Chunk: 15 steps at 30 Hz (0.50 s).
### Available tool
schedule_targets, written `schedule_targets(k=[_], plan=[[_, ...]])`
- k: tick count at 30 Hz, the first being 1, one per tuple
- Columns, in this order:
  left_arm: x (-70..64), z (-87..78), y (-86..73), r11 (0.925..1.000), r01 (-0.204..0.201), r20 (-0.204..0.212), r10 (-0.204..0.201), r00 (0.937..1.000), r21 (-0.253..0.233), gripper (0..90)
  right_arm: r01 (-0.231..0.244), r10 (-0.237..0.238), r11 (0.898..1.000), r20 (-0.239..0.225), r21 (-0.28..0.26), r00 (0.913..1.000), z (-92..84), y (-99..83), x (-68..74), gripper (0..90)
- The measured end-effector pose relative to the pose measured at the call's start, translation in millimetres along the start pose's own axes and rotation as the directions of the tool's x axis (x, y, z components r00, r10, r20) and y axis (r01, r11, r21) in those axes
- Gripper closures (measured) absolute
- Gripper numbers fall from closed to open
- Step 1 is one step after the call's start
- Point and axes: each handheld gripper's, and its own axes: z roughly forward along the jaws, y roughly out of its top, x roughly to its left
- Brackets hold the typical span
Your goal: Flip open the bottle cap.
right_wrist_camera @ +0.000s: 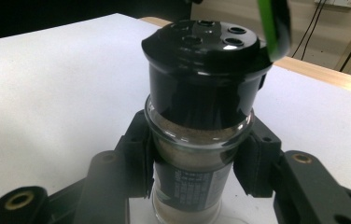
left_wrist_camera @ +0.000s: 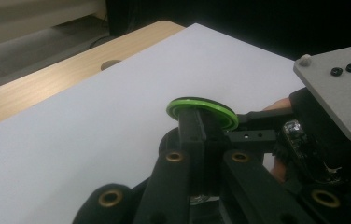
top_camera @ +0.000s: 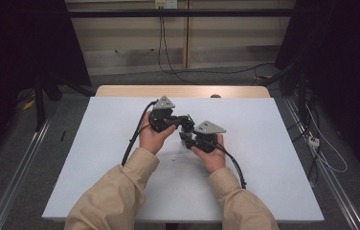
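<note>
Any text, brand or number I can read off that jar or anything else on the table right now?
Label on the glass spice jar: pale print on a dark band, too small and blurred to read.
Black shaker cap: no lettering visible.
Green lid: no lettering visible.
Grey plate on the right gripper: screws, no writing.
White table top: no readable marks.

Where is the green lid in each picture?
High view: green lid is a tiny streak between the two grippers, mid-table.
Left gripper view: centre, a green-rimmed disc pinched edge-on.
Right gripper view: top right, a blurred green edge beside the jar's black cap.
Shared landmark: the white table.
</note>
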Motion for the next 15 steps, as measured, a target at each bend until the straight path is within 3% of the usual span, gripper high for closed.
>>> schedule_targets(k=[15], plan=[[-1.9, 3.2, 3.6, 1.0000, 0.002, 0.009, -0.002, 1.0000, -0.003, 90.0, 0.001, -0.001, 1.000, 0.000, 0.000, 1.0000, 0.0, 0.0, 0.1, 53.4]])
